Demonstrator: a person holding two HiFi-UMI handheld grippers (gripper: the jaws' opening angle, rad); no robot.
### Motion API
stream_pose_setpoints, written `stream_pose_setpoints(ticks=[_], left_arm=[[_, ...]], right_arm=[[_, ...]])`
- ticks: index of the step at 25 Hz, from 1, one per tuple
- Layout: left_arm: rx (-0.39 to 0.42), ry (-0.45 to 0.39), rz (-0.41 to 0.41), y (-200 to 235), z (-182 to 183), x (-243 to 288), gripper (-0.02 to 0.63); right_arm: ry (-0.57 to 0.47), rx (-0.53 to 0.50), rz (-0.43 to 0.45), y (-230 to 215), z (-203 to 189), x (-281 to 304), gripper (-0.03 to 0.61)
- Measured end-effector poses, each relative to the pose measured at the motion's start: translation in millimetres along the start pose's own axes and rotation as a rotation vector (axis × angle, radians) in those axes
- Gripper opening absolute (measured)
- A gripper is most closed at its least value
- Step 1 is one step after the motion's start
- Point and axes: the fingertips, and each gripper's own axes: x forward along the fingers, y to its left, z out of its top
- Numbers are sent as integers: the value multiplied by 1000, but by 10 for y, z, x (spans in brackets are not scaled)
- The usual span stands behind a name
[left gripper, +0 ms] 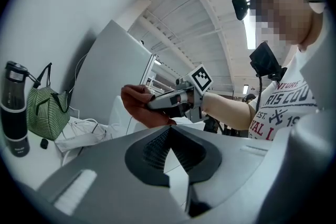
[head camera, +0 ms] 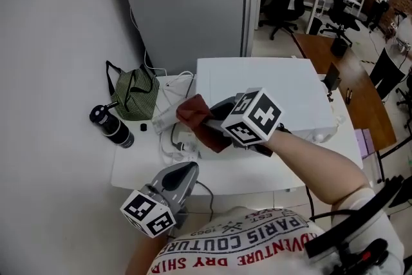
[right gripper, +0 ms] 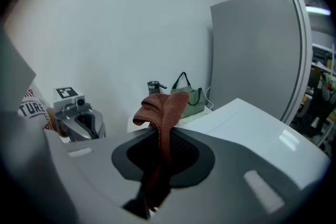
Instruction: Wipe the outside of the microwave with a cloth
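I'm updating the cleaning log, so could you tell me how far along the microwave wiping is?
Done: the reddish-brown cloth is clamped in the right claw. In hand: it hangs in the air by the left side of the white microwave, apparently not touching. Left: the wiping, as far as one can tell; no wiped face shows. The left claw is shut and empty.

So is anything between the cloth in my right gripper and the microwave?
Nothing visible does. The cloth, clamped in the right gripper, is held up by the microwave's left edge with no object between them. The cables lie lower, on the table.
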Motion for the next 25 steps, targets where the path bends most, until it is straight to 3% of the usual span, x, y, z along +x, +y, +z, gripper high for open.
stream_pose_setpoints(ticks=[5,12,17,25], left_arm=[[0,-21,-4,31,45,-23,5],[22,-14,-28,-31,71,85,5],[26,8,-85,-128,67,351,5],[35,61,-238,-529,-14,1002,5]], right_arm=[[80,-16,-23,-118,-62,73,41],[114,-48,-54,-253,-246,-101,43],[128,20,-105,-572,-582,-571,43],[147,193,-266,-1189,-1388,-1707,44]])
